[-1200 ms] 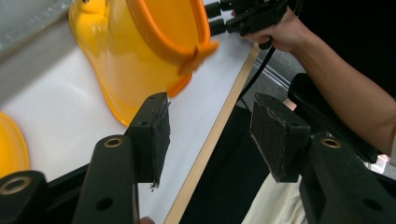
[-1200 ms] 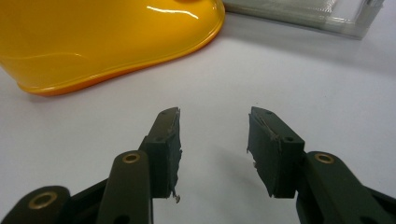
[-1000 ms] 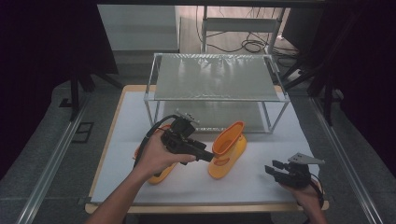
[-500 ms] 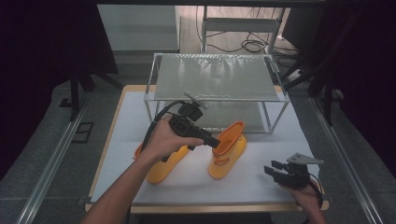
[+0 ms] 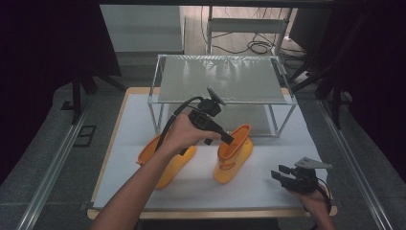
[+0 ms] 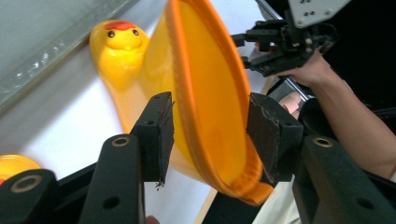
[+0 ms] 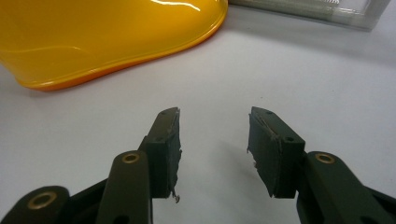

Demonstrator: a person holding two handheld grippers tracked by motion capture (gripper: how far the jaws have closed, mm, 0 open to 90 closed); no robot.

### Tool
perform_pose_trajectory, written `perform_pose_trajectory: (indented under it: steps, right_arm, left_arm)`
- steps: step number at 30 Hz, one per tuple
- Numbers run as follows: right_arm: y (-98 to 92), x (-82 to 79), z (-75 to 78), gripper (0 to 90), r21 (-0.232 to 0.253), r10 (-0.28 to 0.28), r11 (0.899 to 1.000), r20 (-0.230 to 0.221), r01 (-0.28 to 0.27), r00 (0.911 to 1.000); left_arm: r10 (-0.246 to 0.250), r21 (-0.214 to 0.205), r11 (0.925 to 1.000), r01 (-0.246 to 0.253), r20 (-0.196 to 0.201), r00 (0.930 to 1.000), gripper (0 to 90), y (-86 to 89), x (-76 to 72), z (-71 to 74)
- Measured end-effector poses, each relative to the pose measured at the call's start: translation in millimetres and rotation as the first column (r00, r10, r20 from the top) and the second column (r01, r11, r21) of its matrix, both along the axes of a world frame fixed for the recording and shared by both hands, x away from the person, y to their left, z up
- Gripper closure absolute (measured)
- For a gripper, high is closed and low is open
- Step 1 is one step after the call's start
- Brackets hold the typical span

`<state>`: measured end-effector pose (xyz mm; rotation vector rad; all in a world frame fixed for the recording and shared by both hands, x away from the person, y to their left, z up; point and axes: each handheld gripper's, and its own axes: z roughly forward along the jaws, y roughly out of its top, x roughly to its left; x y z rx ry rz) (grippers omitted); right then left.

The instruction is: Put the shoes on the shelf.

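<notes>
We see a white tabletop (image 5: 143, 115) in a dark room, with a glass-topped wire shelf (image 5: 220, 79) at its far side and cables on the floor beyond. No writing is legible. Two orange duck-faced boots are on it: the left boot (image 5: 165, 163) lies under the forearm, the right boot (image 5: 233, 153) stands upright. The left gripper (image 5: 229, 139) reaches right, its fingers (image 6: 159, 135) straddling the right boot's cuff rim, just closing but not yet pressing. The right gripper (image 5: 280, 176) rests near right, fingers (image 7: 166, 149) apart and empty.
</notes>
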<state>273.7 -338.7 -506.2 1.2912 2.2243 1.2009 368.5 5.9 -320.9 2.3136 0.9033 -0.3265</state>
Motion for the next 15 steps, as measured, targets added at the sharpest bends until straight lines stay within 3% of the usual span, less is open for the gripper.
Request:
perform_pose_trajectory:
  steps: [10, 15]
  right_arm:
    - [0.1, 0.8, -1.3, 53.3, -0.002, -0.003, 1.0, -0.006, 0.003, 1.0]
    - [-1.5, 1.1, -1.3, 53.4, -0.004, -0.005, 1.0, -0.004, 0.005, 1.0]
  left_arm:
    - [0.021, 0.099, 0.9949, -0.02, -0.009, 0.9997, 55.9, -22.6, 16.5, -13.5]
    - [0.031, 0.119, 0.9926, -0.027, -0.038, 0.9988, 59.2, -30.4, 23.9, -23.1]
